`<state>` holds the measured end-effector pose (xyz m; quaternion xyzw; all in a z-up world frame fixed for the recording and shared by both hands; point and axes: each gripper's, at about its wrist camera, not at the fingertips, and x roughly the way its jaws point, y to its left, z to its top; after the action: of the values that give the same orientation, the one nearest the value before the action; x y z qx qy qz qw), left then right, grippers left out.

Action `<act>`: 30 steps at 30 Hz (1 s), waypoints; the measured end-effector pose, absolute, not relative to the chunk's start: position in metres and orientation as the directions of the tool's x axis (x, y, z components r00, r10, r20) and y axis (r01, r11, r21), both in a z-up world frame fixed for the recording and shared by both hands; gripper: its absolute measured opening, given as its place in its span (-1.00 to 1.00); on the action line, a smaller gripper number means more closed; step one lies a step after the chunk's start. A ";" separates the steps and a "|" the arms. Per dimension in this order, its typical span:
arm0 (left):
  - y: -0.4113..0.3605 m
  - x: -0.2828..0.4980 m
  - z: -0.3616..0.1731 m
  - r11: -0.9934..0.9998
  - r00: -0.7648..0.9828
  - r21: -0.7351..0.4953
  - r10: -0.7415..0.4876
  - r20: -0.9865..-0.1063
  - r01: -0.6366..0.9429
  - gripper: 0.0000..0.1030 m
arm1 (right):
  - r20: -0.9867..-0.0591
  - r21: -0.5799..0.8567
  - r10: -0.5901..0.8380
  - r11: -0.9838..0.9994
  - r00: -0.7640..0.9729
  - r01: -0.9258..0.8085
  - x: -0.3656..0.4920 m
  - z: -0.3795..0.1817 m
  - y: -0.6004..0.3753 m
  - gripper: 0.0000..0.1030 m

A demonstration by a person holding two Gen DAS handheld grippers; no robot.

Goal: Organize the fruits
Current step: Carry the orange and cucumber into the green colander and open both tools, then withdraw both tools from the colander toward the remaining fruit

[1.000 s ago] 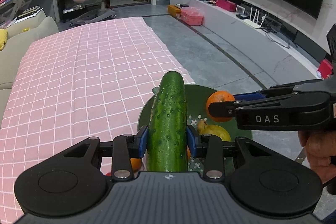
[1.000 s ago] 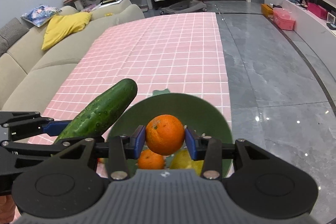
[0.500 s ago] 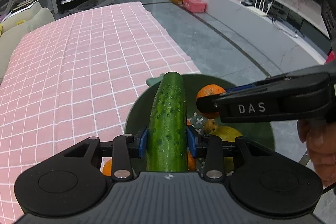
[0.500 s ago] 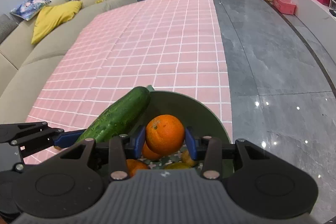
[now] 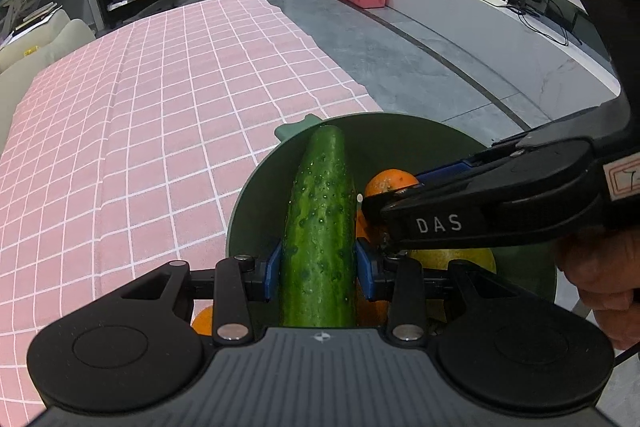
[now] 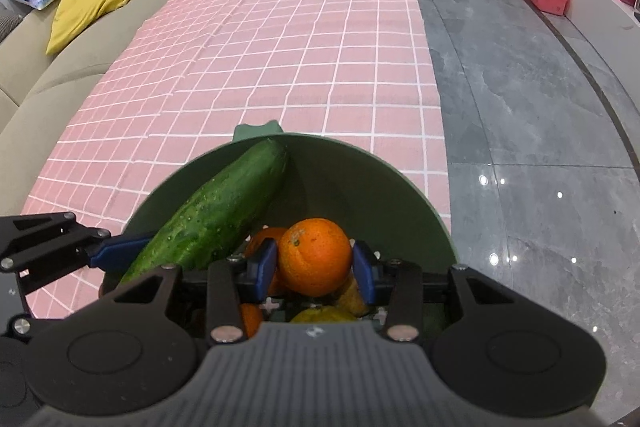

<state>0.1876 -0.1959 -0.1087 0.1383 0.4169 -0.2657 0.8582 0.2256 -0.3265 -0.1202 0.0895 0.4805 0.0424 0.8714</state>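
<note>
Left claw (image 5: pixel 319 267) clamped on a cucumber (image 5: pixel 320 223), its far end over the green bowl (image 5: pixel 256 203). Right claw (image 6: pixel 314 265) clamped on an orange (image 6: pixel 315 257), held above other fruit inside the same bowl. The bowl stands at the near edge of the table's pink checked cloth (image 6: pixel 280 59).

Grey floor (image 6: pixel 520 115), beige sofa (image 6: pixel 36 75)

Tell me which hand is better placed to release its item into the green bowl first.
Right: its orange hangs centrally over the bowl; the left's cucumber reaches the rim.
</note>
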 end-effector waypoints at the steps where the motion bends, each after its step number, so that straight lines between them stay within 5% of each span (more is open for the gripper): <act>1: -0.196 0.188 -0.108 0.820 0.511 0.013 -0.344 -0.788 0.572 -0.16 | -0.830 0.195 0.158 0.981 0.534 0.013 0.226 -0.120 -0.326 -0.23; 5: -0.192 0.187 -0.099 0.827 0.538 0.006 -0.360 -0.763 0.562 -0.04 | -0.825 0.190 0.151 0.982 0.545 0.016 0.224 -0.116 -0.328 -0.21; 8: -0.184 0.179 -0.079 0.834 0.596 0.018 -0.379 -0.708 0.552 0.31 | -0.797 0.218 0.153 0.975 0.585 0.043 0.218 -0.104 -0.337 -0.11; 19: -0.114 0.140 -0.033 0.897 0.629 -0.053 -0.348 -0.695 0.438 0.32 | -0.742 0.211 0.163 0.977 0.651 -0.004 0.183 -0.063 -0.320 -0.11; 30: -0.045 0.093 -0.045 0.934 0.602 -0.084 -0.291 -0.744 0.347 0.32 | -0.718 0.230 0.222 0.970 0.660 -0.076 0.113 -0.051 -0.253 -0.11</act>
<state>0.0929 -0.0450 -0.0454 0.0345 0.4092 -0.1782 0.8942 0.1130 -0.2533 -0.0514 0.0904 0.4041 0.0821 0.9065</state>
